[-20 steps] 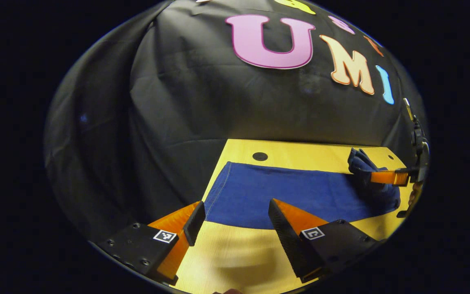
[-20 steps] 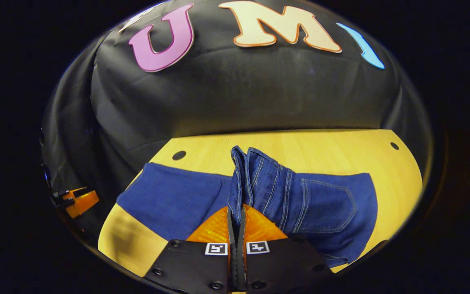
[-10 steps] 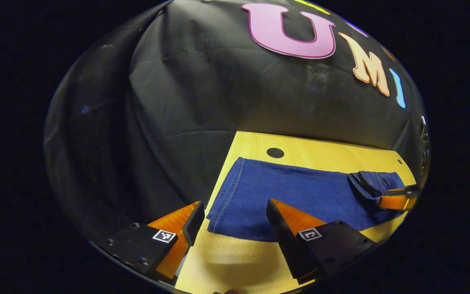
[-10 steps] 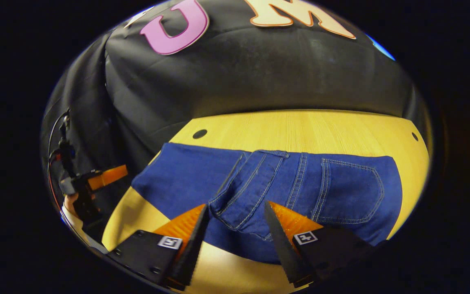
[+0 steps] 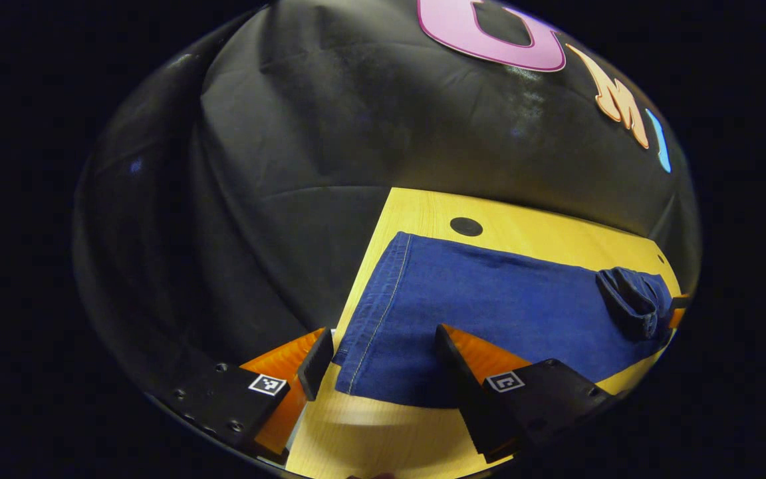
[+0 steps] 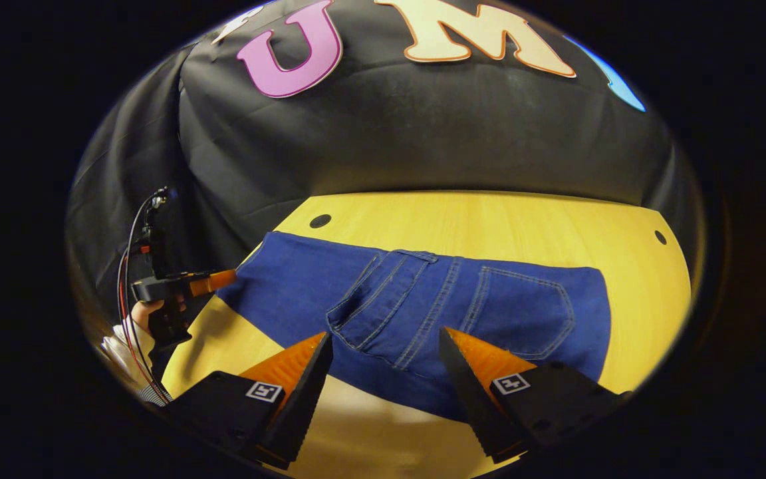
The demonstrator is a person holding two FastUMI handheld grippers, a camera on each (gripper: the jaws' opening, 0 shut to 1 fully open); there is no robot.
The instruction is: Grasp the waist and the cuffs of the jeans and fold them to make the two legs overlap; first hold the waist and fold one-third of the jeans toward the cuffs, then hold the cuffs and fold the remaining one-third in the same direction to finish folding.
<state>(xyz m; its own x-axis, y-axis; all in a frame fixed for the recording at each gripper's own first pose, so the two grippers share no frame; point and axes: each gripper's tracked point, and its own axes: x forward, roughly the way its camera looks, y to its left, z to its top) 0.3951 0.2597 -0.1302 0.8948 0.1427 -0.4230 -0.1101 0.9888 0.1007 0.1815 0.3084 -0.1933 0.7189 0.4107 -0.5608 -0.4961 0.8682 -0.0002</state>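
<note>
The jeans (image 6: 423, 306) are laid flat on the table (image 6: 489, 219), waist folded over. Both the left gripper (image 5: 380, 362) and the right gripper (image 6: 386, 366) are held wide open, with nothing gripped.

- Recording booth / lab setup, not a home.
- Black cloth wall (image 6: 423, 133) draped round from 9 to 3 o'clock behind the table.
- Bare light-wood table (image 6: 489, 219) w/ round holes near far corners.
- Cabled handheld rig at 9 o'clock, right gripper view.
</note>
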